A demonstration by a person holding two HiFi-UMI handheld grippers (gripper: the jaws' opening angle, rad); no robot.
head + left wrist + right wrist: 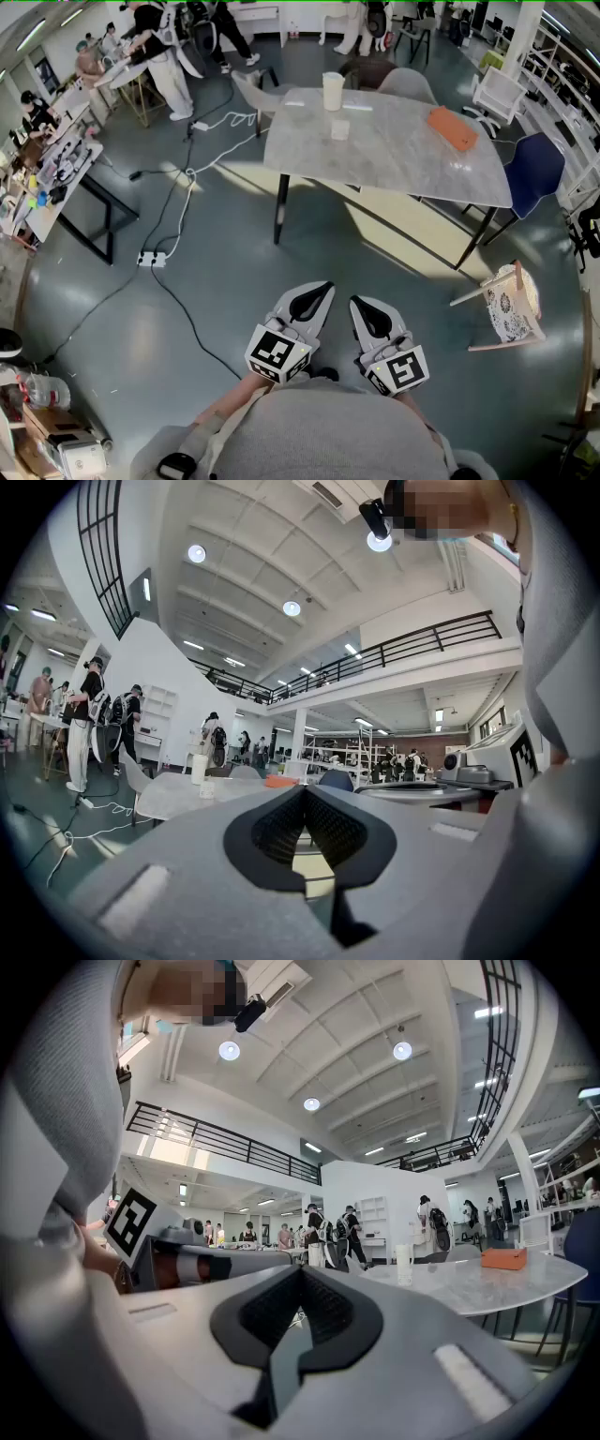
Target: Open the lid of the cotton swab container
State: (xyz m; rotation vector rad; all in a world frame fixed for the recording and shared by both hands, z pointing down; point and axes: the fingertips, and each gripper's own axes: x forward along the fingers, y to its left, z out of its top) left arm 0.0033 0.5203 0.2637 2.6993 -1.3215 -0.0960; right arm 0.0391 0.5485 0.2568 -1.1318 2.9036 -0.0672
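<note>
Left gripper (322, 289): jaws pressed together, nothing between them.
Right gripper (358, 304): jaws closed, empty, just beside the left gripper.
Cotton swab container (340, 129): small and pale, on the bench (403, 164) well ahead of both grippers, near a tall white cup (333, 91).

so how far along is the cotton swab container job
Nothing looks done yet. In hand: nothing; the left tongs and right tongs are both shut and empty, held level by the person's body, well short of the table. The small container stands there untouched; its lid is too small to read. Left: approach, steady it, open the lid.
</note>
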